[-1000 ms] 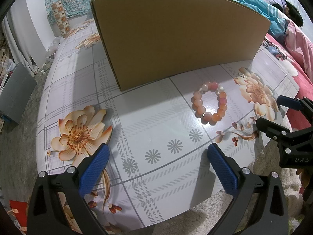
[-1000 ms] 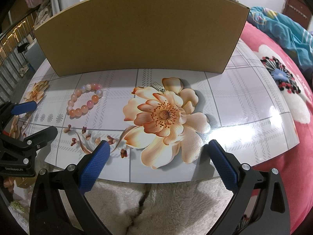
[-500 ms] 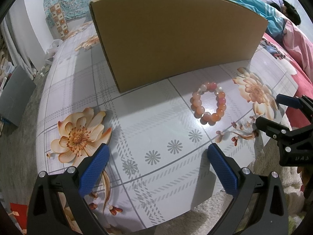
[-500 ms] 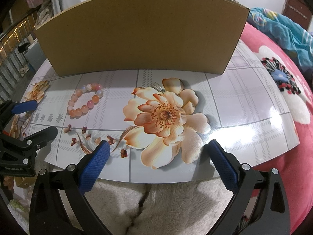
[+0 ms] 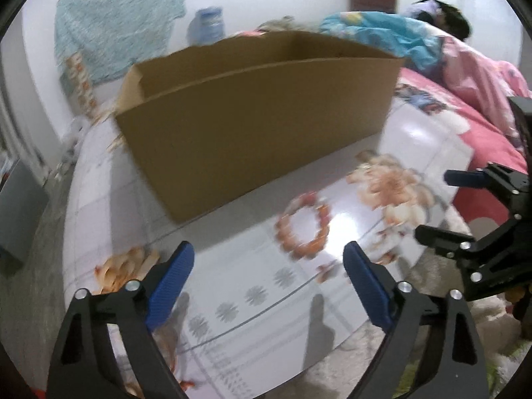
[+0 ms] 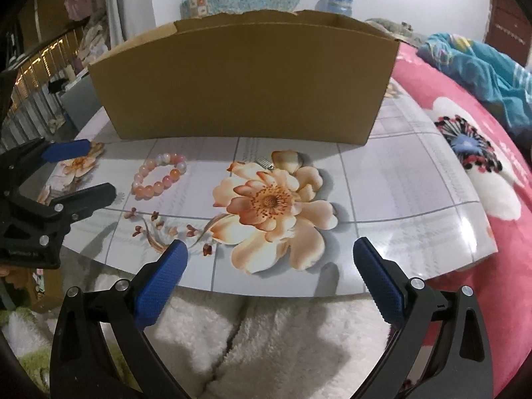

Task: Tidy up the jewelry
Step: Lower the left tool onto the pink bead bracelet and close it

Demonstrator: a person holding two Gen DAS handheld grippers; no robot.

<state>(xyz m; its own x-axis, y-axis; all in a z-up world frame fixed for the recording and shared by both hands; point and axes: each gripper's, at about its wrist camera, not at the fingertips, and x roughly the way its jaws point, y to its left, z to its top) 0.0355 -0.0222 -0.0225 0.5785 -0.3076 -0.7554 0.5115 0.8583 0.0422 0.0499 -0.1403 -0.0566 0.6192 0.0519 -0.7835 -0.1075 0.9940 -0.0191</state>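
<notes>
Pink-orange beads form a light, slippery bracelet (image 6: pixel 159 177) lying on the glossy surface (image 6: pixel 399 179) before a cardboard box (image 6: pixel 246 96), best pinched across one bead strand by either wide-open, empty hand-held gripper (image 5: pixel 268 281) (image 6: pixel 270 274).

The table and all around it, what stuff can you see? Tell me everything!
bead bracelet: one, pink and orange, on the table left of the big printed flower
cardboard box: one, brown, open top, behind the bracelet
small metal clip: one, silvery, by the flower's top petals
table: one, white with orange flowers
blanket: one, red, flowered, right of the table
left gripper: black, blue pads, open
right gripper: black, blue pads, open
</notes>
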